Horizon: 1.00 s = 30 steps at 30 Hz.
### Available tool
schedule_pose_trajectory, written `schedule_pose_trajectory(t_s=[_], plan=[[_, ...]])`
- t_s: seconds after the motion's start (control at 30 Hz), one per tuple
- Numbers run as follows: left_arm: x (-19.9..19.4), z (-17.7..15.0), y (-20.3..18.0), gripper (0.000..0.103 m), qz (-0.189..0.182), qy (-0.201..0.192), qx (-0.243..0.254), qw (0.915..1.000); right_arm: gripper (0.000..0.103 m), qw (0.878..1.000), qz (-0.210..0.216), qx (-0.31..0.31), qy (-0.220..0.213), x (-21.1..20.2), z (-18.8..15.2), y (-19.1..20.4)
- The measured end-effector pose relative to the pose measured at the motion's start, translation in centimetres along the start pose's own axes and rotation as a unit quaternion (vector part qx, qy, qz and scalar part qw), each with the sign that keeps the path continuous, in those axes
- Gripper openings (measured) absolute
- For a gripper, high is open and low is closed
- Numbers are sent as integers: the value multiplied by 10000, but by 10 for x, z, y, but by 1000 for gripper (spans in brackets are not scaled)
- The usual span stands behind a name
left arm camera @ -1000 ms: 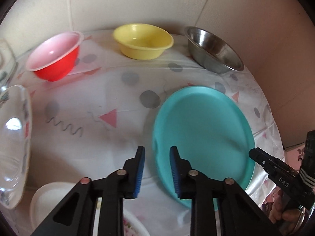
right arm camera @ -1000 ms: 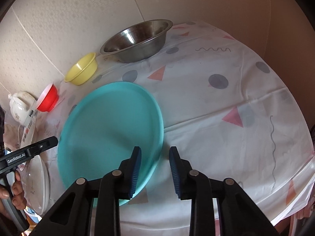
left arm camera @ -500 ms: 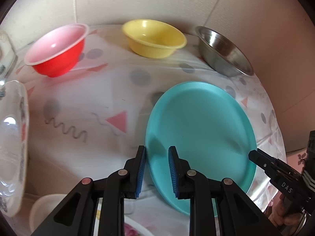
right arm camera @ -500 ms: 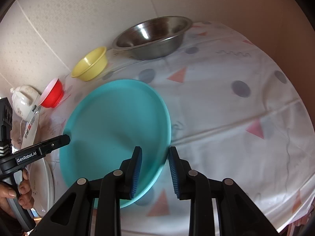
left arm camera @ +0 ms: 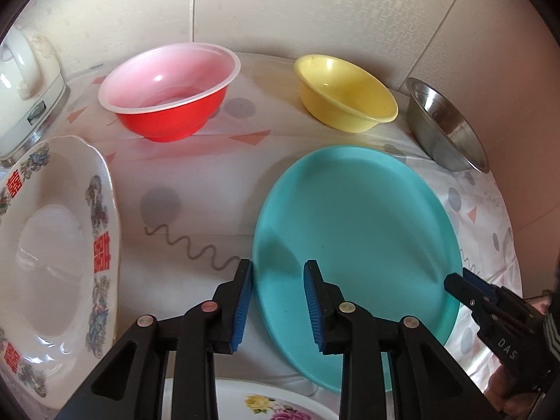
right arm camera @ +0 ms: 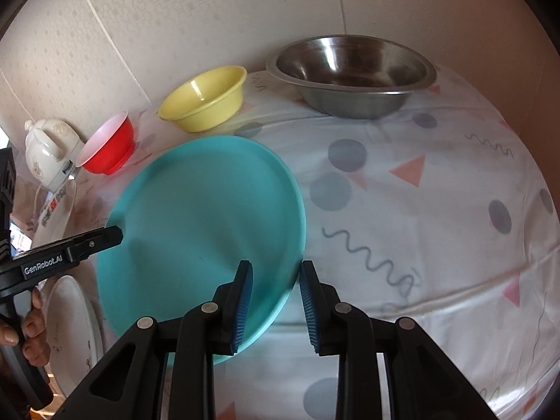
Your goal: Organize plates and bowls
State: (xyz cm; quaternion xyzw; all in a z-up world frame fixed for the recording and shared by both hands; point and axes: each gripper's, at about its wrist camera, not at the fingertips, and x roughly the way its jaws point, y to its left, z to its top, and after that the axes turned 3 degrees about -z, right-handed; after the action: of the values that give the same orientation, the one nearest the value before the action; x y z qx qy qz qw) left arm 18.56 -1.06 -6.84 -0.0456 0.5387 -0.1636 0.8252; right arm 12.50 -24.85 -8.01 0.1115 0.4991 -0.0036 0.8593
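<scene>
Left wrist view: left tongs (left arm camera: 278, 280) apart, straddling teal plate (left arm camera: 360, 231) rim; right tongs (right arm camera: 274, 281) apart, likewise.

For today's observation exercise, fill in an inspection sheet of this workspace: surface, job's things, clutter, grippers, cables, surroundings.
Surface: patterned tablecloth, wrinkled.
Job's things: teal plate flat in the middle; red bowl, yellow bowl and steel bowl upright along the wall; white decorated plate at left; floral plate at near edge.
Clutter: white kettle.
Grippers: left gripper and right gripper open, each straddling the teal plate's rim.
Cables: white cord by the kettle.
Surroundings: pale textured wall.
</scene>
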Motion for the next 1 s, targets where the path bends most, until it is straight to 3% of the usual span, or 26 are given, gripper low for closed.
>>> schedule_pose_trajectory(t_s=[0.43,0.73,0.83,1.0], plan=[[-7,-10,1,33,177,-139,40,9997,30,9996,-162,-245,-14,2,-1,10],[-60,-38,10,35,138,-731,39,9972,31,9996,-146,-140,-174,-17,-10,4],[-84,-60,18,35,-7,-932,-33,9956,31,9992,135,-180,-335,-32,-15,7],[-109,-100,36,35,-150,-1032,-267,9942,30,9854,1529,-740,-60,-41,-22,46]])
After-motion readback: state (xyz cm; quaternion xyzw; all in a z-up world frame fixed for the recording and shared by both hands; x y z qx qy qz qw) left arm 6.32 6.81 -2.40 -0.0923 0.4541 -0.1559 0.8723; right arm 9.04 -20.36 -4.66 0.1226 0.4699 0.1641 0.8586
